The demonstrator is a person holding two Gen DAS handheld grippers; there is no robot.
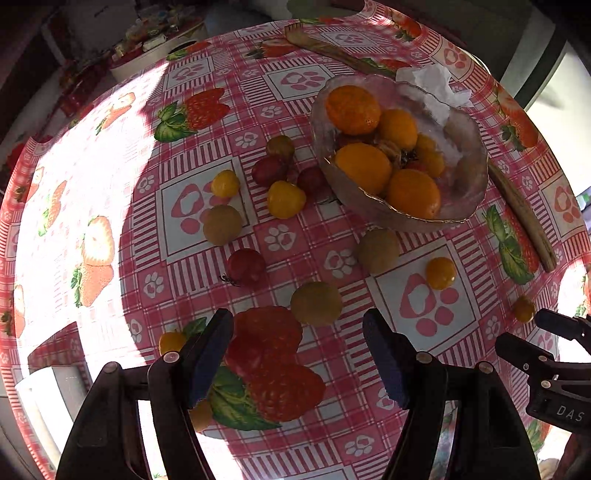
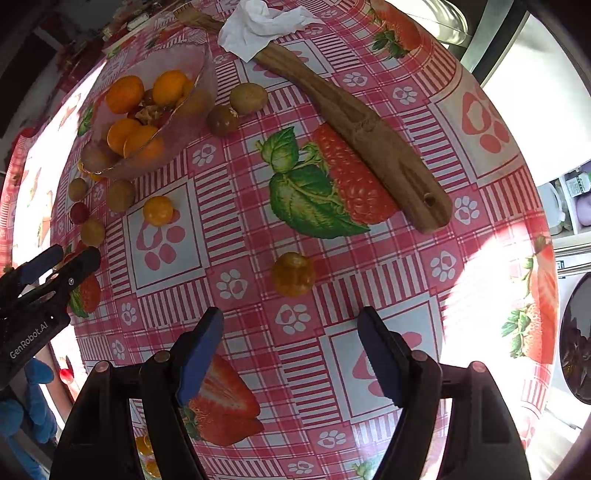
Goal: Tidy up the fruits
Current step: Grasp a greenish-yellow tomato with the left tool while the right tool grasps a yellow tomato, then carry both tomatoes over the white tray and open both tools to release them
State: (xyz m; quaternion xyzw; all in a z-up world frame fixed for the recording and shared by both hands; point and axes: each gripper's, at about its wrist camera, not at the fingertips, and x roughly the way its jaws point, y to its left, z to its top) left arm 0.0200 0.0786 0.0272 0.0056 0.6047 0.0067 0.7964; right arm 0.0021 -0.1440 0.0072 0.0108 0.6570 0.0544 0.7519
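A glass bowl holds several oranges on the strawberry-print tablecloth; it also shows in the right wrist view. Small yellow, red and brown-green fruits lie loose around it. My left gripper is open and empty, just short of a brown-green fruit, with a red fruit to the left. My right gripper is open and empty, just short of a yellow lobed fruit. Each gripper shows at the edge of the other's view.
A long wooden piece lies diagonally behind the bowl, with a crumpled white tissue at its far end. Strong sunlight washes out the table's left and right edges. Cluttered shelves stand beyond the table.
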